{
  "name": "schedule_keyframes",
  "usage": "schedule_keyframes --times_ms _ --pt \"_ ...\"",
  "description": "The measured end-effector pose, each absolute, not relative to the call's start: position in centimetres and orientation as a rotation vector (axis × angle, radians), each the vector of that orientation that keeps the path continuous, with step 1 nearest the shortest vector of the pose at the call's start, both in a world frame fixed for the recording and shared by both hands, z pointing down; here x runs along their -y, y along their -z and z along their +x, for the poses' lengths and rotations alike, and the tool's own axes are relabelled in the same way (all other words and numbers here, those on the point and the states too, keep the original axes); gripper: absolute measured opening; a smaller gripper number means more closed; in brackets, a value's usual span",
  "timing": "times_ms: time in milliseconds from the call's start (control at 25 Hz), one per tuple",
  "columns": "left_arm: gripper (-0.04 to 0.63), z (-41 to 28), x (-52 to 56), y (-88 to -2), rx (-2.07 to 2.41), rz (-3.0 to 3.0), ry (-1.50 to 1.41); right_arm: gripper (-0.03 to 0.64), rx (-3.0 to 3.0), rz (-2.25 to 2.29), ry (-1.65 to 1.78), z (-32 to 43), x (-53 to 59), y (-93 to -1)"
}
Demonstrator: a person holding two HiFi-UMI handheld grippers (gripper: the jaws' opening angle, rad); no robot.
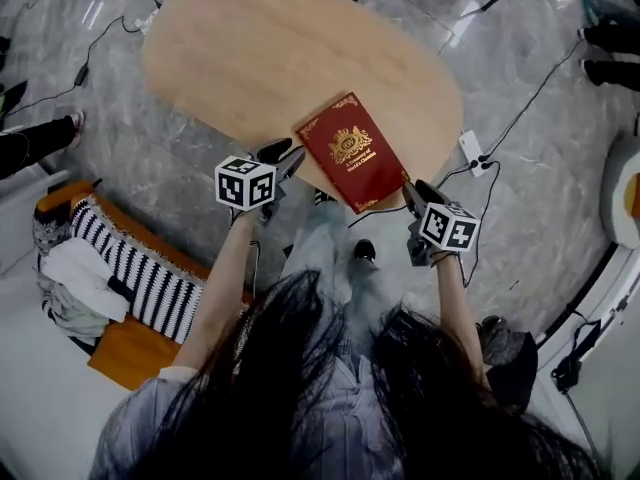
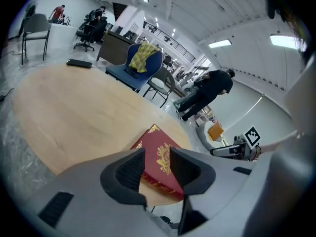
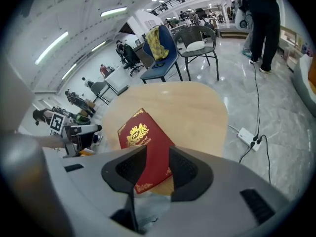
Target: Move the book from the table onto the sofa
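Grey jaws, left gripper point(image 2: 157, 168): parted, clamping nothing, red book point(image 1: 350, 153) visible through the gap | right gripper point(image 3: 157, 168): jaws parted, likewise empty, same book beyond | book: flat, gilt cover up, at near edge of pale wooden surface point(image 1: 240, 58), between both grippers | power strip point(image 1: 472, 151): on floor beside surface

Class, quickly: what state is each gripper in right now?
Left gripper: open, gripping nothing; the book lies just ahead.
Right gripper: open, gripping nothing, also facing the book.
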State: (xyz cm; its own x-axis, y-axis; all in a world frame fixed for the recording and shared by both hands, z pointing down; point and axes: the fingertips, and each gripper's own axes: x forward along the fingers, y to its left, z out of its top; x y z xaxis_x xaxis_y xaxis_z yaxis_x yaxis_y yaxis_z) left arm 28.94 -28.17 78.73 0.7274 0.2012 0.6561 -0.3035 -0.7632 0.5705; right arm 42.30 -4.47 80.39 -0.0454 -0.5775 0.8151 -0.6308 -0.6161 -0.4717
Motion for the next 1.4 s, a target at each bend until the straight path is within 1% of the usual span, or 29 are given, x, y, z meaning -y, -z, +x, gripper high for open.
schedule_keyframes --times_ms 80,160,360,560,840,1000,1280,1400 --pt "0.206 29.4 28.5 -80.9 0.052 2.211 -0.990 0.143 1.314 2.125 -1.802 42.5 4.2 -82.4" --pt "0.238 29.6 28.5 -82.8 0.038 2.176 -1.013 0.154 1.273 2.115 -1.838 42.5 3.8 -84.1" --pt "0.278 29.4 28.1 -86.7 0.013 2.090 -1.059 0.206 1.208 2.143 -1.967 42.2 3.4 -87.0" --pt "0.281 29.3 27.9 -89.1 0.043 2.020 -1.033 0.238 1.186 2.173 -2.090 42.0 3.5 -89.0" --pt "0.287 30.1 28.2 -90.5 0.104 1.950 -0.950 0.249 1.126 2.133 -2.171 41.5 2.6 -91.1" --pt "0.287 30.5 27.4 -91.1 0.072 1.914 -0.930 0.249 1.140 2.149 -2.280 41.3 2.7 -91.2" --pt "0.287 30.4 27.7 -91.4 0.074 1.931 -0.892 0.247 1.204 2.115 -2.320 41.0 3.4 -91.4" --pt "0.287 30.3 27.6 -91.4 0.081 1.929 -0.884 0.221 1.219 2.094 -2.276 41.0 3.6 -91.2"
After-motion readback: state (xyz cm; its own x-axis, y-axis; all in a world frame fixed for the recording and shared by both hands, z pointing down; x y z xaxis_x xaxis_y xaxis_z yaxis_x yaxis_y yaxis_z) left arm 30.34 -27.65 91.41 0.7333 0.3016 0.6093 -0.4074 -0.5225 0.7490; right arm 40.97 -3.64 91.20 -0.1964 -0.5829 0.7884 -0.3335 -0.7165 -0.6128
